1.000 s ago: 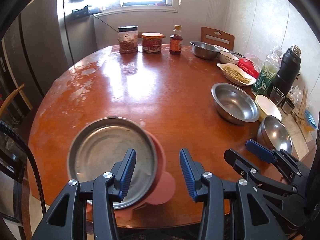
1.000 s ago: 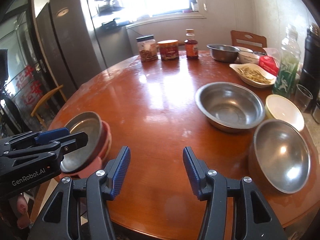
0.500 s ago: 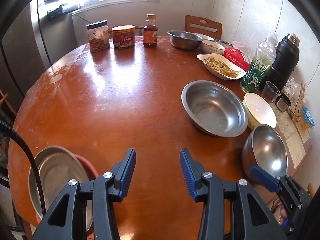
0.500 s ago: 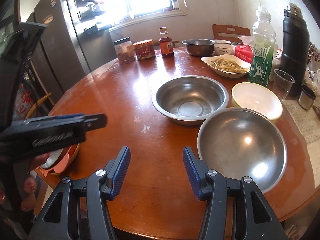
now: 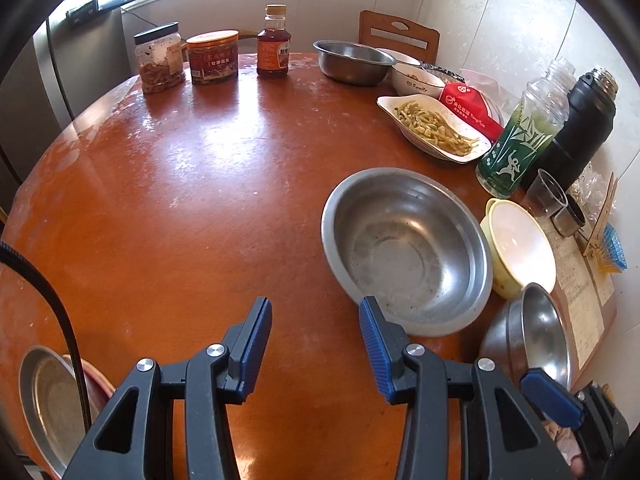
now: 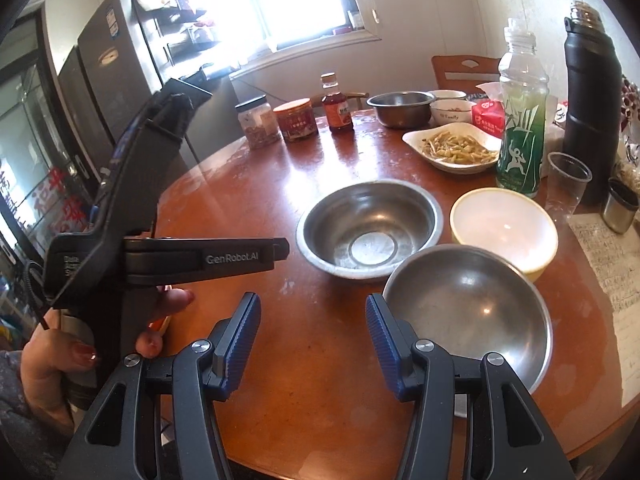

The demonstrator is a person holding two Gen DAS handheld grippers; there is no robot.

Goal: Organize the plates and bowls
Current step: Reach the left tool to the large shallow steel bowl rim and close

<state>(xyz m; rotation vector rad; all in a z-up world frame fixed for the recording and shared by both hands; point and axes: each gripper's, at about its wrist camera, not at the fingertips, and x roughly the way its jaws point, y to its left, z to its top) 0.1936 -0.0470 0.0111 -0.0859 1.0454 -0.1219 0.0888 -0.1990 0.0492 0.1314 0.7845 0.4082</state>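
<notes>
Both sets of jaws are apart w/ nothing held. The wide steel bowl sits mid worktop, just beside the round steel bowl. Its near rim should be pinched gently by the left gripper, then lifted level.

A big shiny metal bowl sits right side up and empty on the tabletop. A yellow bowl, white inside, sits just beside it. A rounder metal bowl sits near both. A flat metal plate rests on something pink at the tabletop's near edge, well apart.
</notes>
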